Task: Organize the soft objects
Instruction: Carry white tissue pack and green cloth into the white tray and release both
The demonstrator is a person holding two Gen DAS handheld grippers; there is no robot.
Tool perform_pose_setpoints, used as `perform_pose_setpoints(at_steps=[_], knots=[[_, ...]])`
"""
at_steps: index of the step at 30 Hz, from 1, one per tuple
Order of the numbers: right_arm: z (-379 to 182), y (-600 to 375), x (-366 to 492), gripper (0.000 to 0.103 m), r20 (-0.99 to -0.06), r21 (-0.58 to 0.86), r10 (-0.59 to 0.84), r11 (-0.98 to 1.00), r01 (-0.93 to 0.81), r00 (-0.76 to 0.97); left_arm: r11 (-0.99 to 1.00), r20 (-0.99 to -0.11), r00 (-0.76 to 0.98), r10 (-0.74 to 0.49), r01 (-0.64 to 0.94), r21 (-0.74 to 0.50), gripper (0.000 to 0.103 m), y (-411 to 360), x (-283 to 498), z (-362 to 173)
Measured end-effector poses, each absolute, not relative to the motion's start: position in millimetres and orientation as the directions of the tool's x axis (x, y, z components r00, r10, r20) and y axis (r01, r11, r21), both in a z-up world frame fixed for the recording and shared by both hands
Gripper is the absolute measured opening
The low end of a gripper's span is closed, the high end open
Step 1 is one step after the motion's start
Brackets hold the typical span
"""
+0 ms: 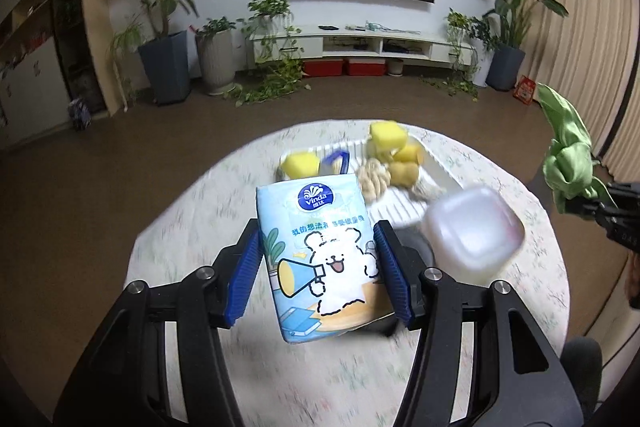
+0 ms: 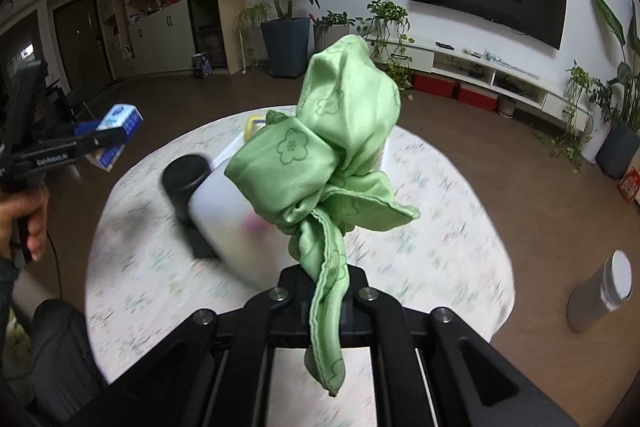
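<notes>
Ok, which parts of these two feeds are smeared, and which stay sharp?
Left wrist view: the blue tissue pack is sharp; the white ribbed tray and translucent plastic box smear. Right wrist view: the knotted green cloth is sharp; the patterned round table streaks.

Tissue pack [image 1: 320,259]: pale blue, white cartoon bear, yellow megaphone, blue round logo. Cloth [image 2: 340,147]: light green, flower-outline print. Sponges [image 1: 388,137]: yellow. Tray [image 1: 436,167]: white, ribbed. Tablecloth [image 1: 200,227]: white, faint green-pink speckle. Gripper pads [image 1: 246,267]: blue.
</notes>
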State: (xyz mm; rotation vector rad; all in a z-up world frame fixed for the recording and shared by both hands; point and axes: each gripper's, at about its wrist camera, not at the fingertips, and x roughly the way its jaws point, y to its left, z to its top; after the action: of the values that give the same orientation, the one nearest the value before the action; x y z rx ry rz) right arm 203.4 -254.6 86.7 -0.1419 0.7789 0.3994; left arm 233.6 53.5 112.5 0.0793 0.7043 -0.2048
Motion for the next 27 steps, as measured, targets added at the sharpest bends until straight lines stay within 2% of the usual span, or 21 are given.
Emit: perform_pose_setpoints(at_steps=[4,9,15,19,27], knots=[[87.2,-251.9,254.5,0.006,-0.732,0.002,0.283,0.910,-0.414,0.620,0.963,-0.667,0.725,-0.174,0.267,0.040,0.053,38.0,279.1,117.1],[75.4,-234.3,313.5,0.006,-0.779,-0.022,0.272,0.889,-0.458,0.565,0.935,-0.719,0.660,-0.220,0.351,0.036,0.053,17.5,333.4,97.4],[46.0,-206.5,366.9,0.006,-0.835,-0.058,0.250,0.846,-0.530,0.490,0.896,-0.754,0.581,-0.308,0.443,-0.025,0.054,5.2,383.0,71.8],[20.5,-193.9,386.1,0.006,-0.863,-0.067,0.239,0.819,-0.570,0.445,0.868,-0.772,0.528,-0.354,0.494,-0.060,0.054,-2.9,407.1,54.5],[-9.6,-176.0,396.9,0.007,-0.905,-0.076,0.216,0.767,-0.637,0.367,0.844,-0.800,0.475,-0.367,0.531,-0.072,0.054,-15.7,419.4,23.2]])
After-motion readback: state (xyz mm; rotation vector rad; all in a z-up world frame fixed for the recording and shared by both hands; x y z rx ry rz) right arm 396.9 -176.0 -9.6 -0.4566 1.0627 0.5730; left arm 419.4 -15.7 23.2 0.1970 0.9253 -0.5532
